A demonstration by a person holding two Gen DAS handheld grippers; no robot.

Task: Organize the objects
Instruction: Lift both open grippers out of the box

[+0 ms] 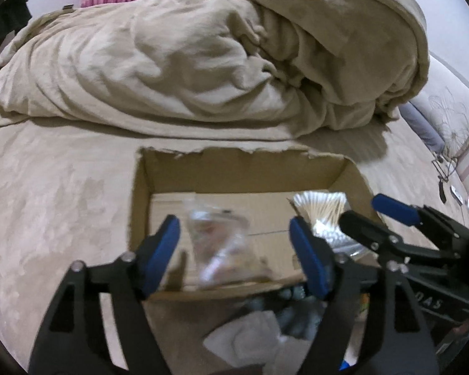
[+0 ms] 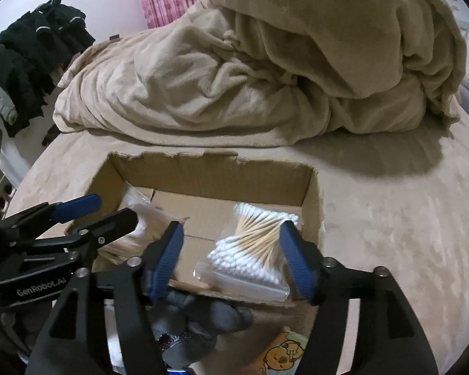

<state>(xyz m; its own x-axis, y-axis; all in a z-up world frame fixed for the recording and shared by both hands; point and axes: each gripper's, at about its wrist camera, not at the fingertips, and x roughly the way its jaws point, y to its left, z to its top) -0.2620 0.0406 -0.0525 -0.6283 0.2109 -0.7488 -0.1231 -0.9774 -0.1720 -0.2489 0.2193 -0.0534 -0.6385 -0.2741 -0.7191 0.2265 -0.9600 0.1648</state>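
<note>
An open cardboard box [image 1: 140,193] [image 2: 312,193] sits on the bed. A clear plastic bag [image 1: 222,243] of small items lies blurred at its left; it shows in the right wrist view [image 2: 140,218] too. A clear pack of cotton swabs [image 2: 253,243] [image 1: 322,215] lies at the box's right. My left gripper [image 1: 237,250] is open over the clear bag, holding nothing. My right gripper [image 2: 231,256] is open with the swab pack between its fingers, not gripped.
A crumpled beige blanket [image 1: 203,62] is piled behind the box. A grey sock-like bundle [image 2: 200,318] and white cloth [image 1: 250,334] lie before the box. A yellow cartoon packet [image 2: 284,356] lies near. Dark clothes [image 2: 37,62] hang at the left.
</note>
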